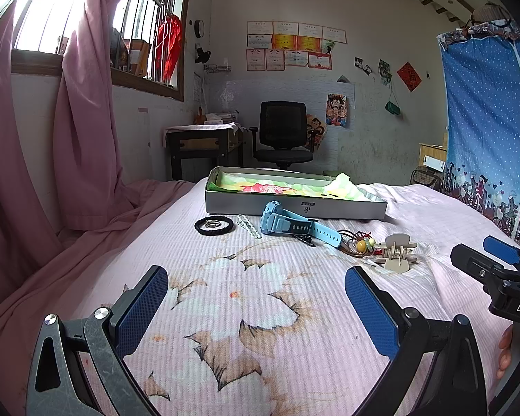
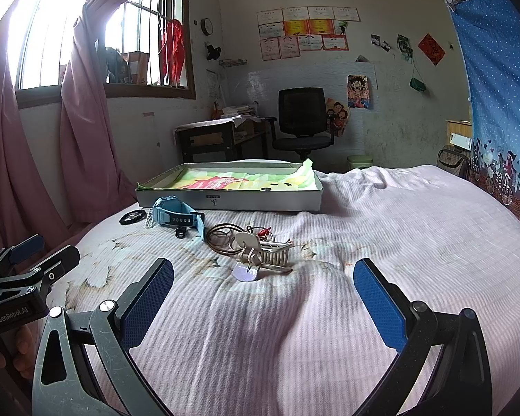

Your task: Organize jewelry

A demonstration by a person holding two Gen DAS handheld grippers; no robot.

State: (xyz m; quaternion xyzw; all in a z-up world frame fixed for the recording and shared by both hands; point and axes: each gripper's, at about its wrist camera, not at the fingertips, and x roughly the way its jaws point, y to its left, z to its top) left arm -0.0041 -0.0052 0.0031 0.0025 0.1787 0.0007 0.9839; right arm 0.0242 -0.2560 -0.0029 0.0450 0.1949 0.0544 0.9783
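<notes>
On the pink bedspread lie a black hair tie (image 1: pixel 214 225) with a ring inside it, a white chain (image 1: pixel 248 226), a light blue watch (image 1: pixel 291 226), a brown cord necklace with beads (image 1: pixel 358 242) and a beige hair claw (image 1: pixel 397 253). Behind them stands a shallow grey box (image 1: pixel 294 207) lined with coloured paper. My left gripper (image 1: pixel 256 306) is open and empty, well short of the items. My right gripper (image 2: pixel 263 296) is open and empty, just before the hair claw (image 2: pixel 260 253); the watch (image 2: pixel 176 215), necklace (image 2: pixel 222 237) and box (image 2: pixel 228 201) lie beyond it.
The right gripper shows at the right edge of the left wrist view (image 1: pixel 499 270), the left gripper at the left edge of the right wrist view (image 2: pixel 20 270). Pink curtains (image 1: pixel 69 138) hang on the left. A desk (image 1: pixel 204 145) and office chair (image 1: pixel 282 135) stand behind the bed.
</notes>
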